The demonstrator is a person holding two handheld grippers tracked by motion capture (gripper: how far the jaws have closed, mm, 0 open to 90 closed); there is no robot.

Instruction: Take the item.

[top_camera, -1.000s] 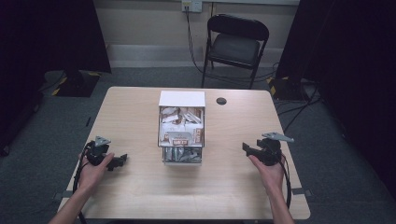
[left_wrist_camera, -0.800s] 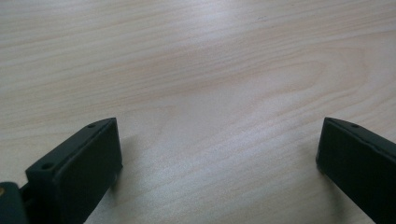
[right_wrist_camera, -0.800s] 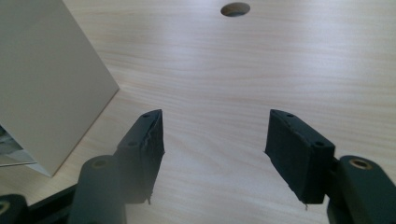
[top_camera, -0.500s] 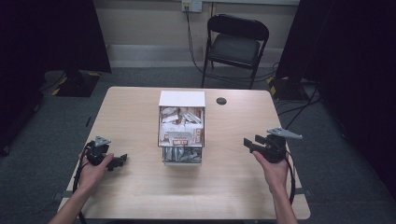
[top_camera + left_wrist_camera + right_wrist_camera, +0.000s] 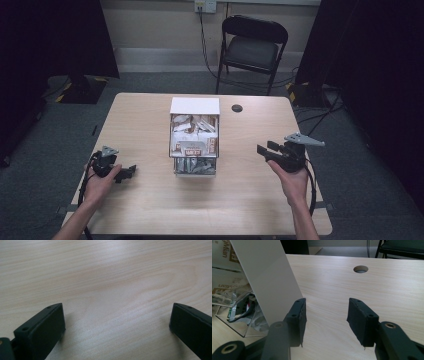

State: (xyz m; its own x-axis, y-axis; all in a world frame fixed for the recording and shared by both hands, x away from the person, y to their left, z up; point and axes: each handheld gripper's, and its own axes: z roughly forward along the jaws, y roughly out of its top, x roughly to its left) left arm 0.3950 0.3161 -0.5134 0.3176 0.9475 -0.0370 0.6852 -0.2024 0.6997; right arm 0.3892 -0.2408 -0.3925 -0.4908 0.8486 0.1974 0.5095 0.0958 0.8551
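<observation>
A white open-topped box point(image 5: 195, 106) stuffed with snack packets stands mid-table, its white side wall point(image 5: 269, 282) close on the left in the right gripper view. A clear plastic holder point(image 5: 195, 166) with silver packets sits at its near end. My left gripper point(image 5: 131, 171) rests low on the table's left side, its jaws open wide over bare wood point(image 5: 116, 312). My right gripper point(image 5: 263, 149) hangs above the table's right side and points toward the box. Its jaws point(image 5: 327, 307) stand half apart and have just been closing, with nothing between them.
A round cable hole point(image 5: 237, 108) lies in the tabletop behind the box on the right, and it also shows in the right gripper view point(image 5: 360, 269). A black folding chair point(image 5: 252, 50) stands beyond the far edge. Cables trail on the floor at right.
My right gripper has risen off the table and drifted slightly right, its jaws narrowing. The left gripper and the box have not moved.
</observation>
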